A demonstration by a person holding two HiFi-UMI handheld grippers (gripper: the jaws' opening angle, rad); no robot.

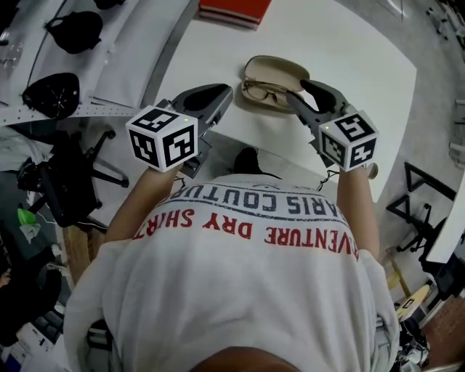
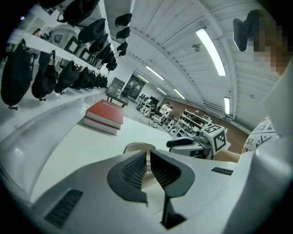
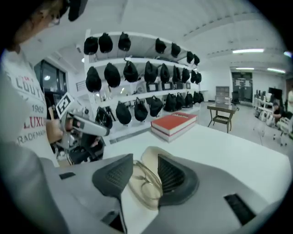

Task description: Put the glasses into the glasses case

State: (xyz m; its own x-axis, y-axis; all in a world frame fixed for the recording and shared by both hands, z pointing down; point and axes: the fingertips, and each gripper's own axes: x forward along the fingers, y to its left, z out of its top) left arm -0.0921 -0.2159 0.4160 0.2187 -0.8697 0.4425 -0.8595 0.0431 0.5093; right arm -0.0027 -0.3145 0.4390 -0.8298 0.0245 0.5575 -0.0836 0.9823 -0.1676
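The white counter (image 1: 356, 51) is bare on most of its surface. Its left edge slants past shelves of dark caps (image 3: 137, 73), and its right edge drops to the floor. Two stacked red books (image 1: 234, 10) lie at the far edge, well apart from the rest.

The glasses case (image 1: 276, 69) lies open near the front edge, tan inside and out, with its lid tipped back. The glasses (image 1: 263, 91) lie inside it, thin-rimmed with clear lenses and their arms folded.

The right gripper (image 3: 145, 164) hangs just above the case. Its jaws are spread wide and pinch nothing, and the glasses show in the gap below them. The left gripper (image 2: 148, 157) is just left of the case, above bare counter. Its jaws are pressed almost together, with nothing between them.
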